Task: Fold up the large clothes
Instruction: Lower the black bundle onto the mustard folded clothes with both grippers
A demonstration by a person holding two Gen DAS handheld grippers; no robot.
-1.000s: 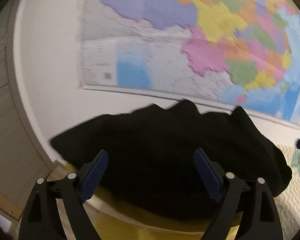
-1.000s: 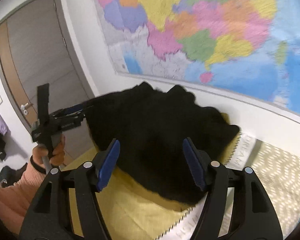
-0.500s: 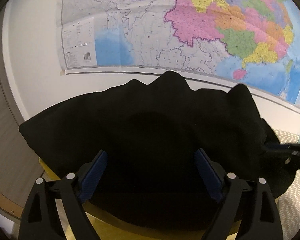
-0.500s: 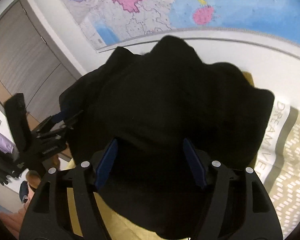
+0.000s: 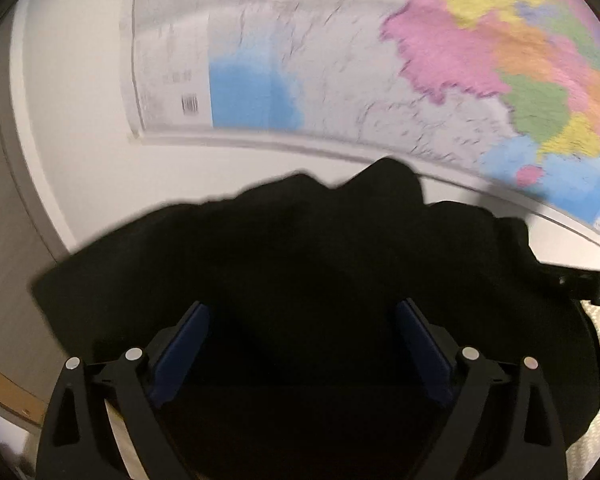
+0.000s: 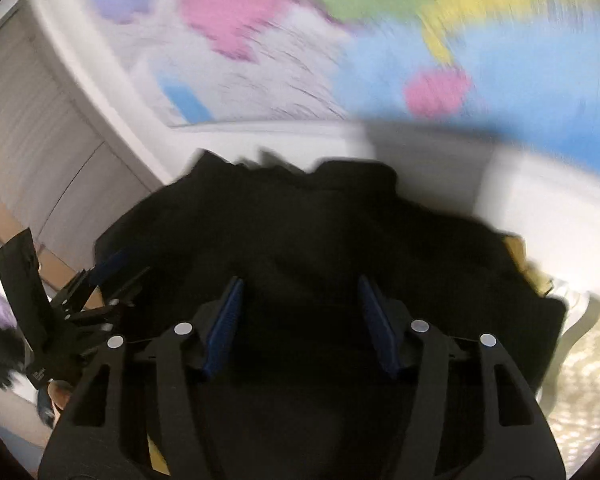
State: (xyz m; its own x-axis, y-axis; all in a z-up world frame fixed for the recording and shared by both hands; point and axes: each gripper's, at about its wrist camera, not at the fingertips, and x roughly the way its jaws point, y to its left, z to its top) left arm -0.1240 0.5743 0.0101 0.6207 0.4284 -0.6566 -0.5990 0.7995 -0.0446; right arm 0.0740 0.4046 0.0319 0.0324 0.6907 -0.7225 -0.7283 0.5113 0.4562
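You are working black garment, bunched on bed below wall map. Left gripper and right gripper both gaping, gripping nothing. Spread cloth flat first, seeking clean edge.

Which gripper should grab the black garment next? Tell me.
Hard to separate: left gripper and right gripper are both open over the garment. Slight lean to left, whose view is steadier; the right's is motion-blurred.

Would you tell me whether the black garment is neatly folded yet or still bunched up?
Bunched up: the black garment sits as a rumpled mound with an uneven, peaked top edge below the wall map; no flat, squared fold shows.
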